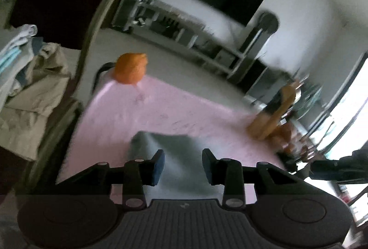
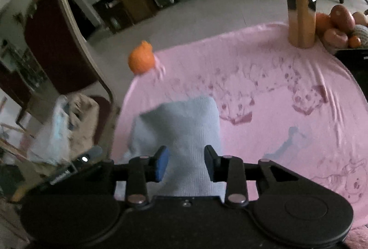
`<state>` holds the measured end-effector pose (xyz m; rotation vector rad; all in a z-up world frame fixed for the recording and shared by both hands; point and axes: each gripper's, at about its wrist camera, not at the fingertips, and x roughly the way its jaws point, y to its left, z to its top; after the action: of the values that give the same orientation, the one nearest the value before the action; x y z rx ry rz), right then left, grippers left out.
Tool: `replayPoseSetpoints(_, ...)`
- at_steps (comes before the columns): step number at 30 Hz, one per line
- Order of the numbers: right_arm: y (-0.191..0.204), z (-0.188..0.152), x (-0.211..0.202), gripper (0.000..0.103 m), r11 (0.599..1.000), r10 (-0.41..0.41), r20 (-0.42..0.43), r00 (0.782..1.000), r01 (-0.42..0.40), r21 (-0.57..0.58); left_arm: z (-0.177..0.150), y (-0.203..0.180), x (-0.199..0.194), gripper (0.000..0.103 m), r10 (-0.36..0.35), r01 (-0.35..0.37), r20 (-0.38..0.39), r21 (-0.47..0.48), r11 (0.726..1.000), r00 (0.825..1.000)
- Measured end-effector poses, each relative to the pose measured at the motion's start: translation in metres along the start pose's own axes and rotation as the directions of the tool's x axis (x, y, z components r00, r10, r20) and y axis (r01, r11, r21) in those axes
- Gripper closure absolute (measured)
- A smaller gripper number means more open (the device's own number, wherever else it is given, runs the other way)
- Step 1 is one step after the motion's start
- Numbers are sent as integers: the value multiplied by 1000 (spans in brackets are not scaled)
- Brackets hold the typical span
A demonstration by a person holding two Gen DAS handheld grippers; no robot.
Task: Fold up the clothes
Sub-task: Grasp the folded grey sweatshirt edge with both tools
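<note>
The pale blue knitted garment (image 2: 181,134) lies as a compact folded bundle on the pink printed counter cloth (image 2: 276,88); both grippers — left (image 1: 183,162), right (image 2: 185,162) — hover spread, holding nothing. More crumpled clothes (image 1: 34,88) wait on the chair.

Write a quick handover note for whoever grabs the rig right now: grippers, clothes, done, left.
Left gripper: open, empty, above the light blue knit garment.
Right gripper: open, empty, over the same garment.
The garment lies on the pink tablecloth near the front edge; looks folded, though I can't confirm how neatly.
More clothes in a pile on the chair to the left, unfolded.
Left to do: check this fold, then take the next piece from the pile.
</note>
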<state>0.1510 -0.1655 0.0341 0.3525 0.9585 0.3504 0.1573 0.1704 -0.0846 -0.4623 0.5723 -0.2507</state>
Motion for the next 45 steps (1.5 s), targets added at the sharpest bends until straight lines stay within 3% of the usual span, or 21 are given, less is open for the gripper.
replayPoseSetpoints(3, 9, 14, -15, 62, 999, 30, 76, 997, -28, -29, 11, -9, 20, 68, 44, -43, -21, 55, 998, 999)
replayPoseSetpoints(6, 15, 27, 3, 62, 998, -14, 123, 992, 22, -62, 14, -8, 52, 68, 124, -117, -56, 113, 987, 991)
replayPoseSetpoints(8, 15, 32, 33, 72, 996, -46, 115, 992, 55, -72, 13, -2, 78, 69, 180, -167, -78, 150, 974, 980)
replayPoseSetpoints(9, 15, 33, 49, 84, 994, -69, 112, 991, 78, -80, 13, 1, 91, 71, 209, -192, -88, 168, 967, 974)
replayPoseSetpoints(11, 15, 32, 85, 86, 987, -119, 106, 987, 129, -96, 10, 11, 108, 81, 236, -217, -102, 167, 962, 966)
replayPoseSetpoints(14, 8, 32, 134, 86, 983, -165, 87, 982, 171, -72, 6, 25, 132, 84, 268, -249, -121, 156, 956, 956)
replayPoseSetpoints(17, -2, 32, 175, 86, 985, -172, 87, 981, 173, 4, 2, 40, 156, 79, 300, -280, -141, 145, 949, 944)
replayPoseSetpoints(22, -18, 24, 224, 87, 975, -215, 92, 972, 208, 79, -2, 48, 180, 74, 396, -374, -177, 147, 916, 901)
replayPoseSetpoints(27, -6, 29, 240, 87, 961, -276, 64, 959, 278, -12, 1, 64, 187, 63, 408, -398, -211, 88, 913, 888)
replayPoseSetpoints(32, -8, 39, 229, 86, 969, -243, 20, 970, 244, -46, 9, 66, 150, 62, 347, -355, -210, 2, 935, 914)
replayPoseSetpoints(34, -11, 38, 201, 82, 982, -181, 46, 982, 183, -40, 12, 56, 122, 67, 354, -354, -192, 37, 935, 915)
replayPoseSetpoints(37, -12, 31, 147, 70, 993, -111, 96, 989, 115, -39, 6, 39, 80, 65, 366, -354, -125, 109, 929, 922)
replayPoseSetpoints(41, -13, 13, 92, 69, 997, -67, 84, 994, 69, -27, -17, 40, 35, 69, 279, -279, -129, 21, 960, 952)
replayPoseSetpoints(45, -12, -24, 72, 72, 999, -10, 78, 997, 13, -38, -37, 41, 42, 78, 319, -320, -189, 26, 947, 929)
